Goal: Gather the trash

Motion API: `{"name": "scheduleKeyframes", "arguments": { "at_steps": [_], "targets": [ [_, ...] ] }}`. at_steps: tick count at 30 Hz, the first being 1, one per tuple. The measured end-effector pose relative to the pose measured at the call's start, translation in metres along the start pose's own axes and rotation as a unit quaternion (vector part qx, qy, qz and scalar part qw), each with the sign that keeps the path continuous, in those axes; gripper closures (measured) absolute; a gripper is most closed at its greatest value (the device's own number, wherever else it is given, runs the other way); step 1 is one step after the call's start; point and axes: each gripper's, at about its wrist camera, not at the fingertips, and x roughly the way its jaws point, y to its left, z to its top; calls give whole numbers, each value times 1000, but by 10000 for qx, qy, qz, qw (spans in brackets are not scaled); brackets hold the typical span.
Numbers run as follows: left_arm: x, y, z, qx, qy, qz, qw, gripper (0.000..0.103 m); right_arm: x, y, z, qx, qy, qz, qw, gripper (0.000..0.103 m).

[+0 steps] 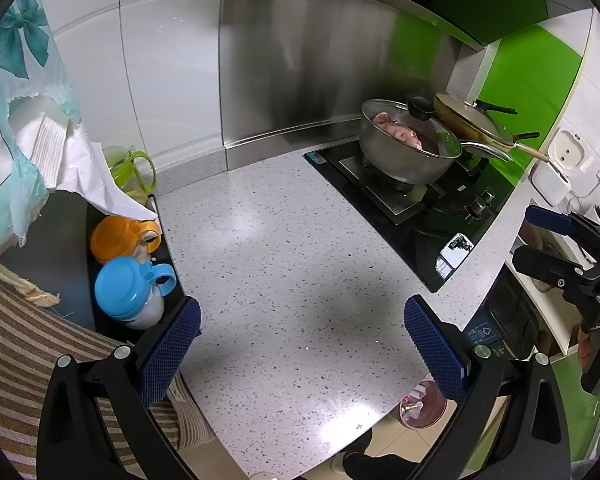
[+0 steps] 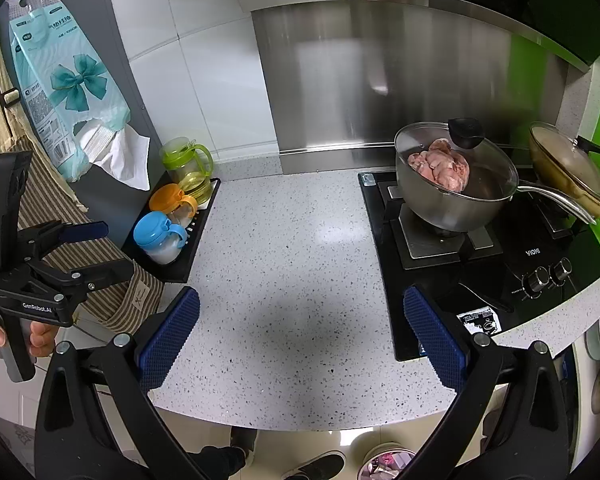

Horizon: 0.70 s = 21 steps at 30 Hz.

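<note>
Both of my grippers, the left gripper (image 1: 302, 344) and the right gripper (image 2: 300, 334), hang with fingers apart over the speckled counter (image 2: 292, 248), holding nothing. Raw meat fills the lidded pot (image 2: 452, 184). Only my left view shows the pink trash bin (image 1: 422, 408) clearly, on the floor below the counter edge, with scraps inside.

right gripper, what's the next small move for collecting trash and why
Probably ease the right gripper forward and right toward the small printed packet lying on the front corner of the black hob. It looks like the only loose scrap on the speckled counter. Both grippers are open and empty, and a bin sits on the floor below.
</note>
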Motion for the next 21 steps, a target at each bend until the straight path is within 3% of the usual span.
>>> {"name": "scheduleKeyframes", "arguments": {
  "at_steps": [21],
  "targets": [
    [4,-1,4,56,47,-2,10000,5,-2,2,-3,-34,-12,27,10000,3]
  ]
}}
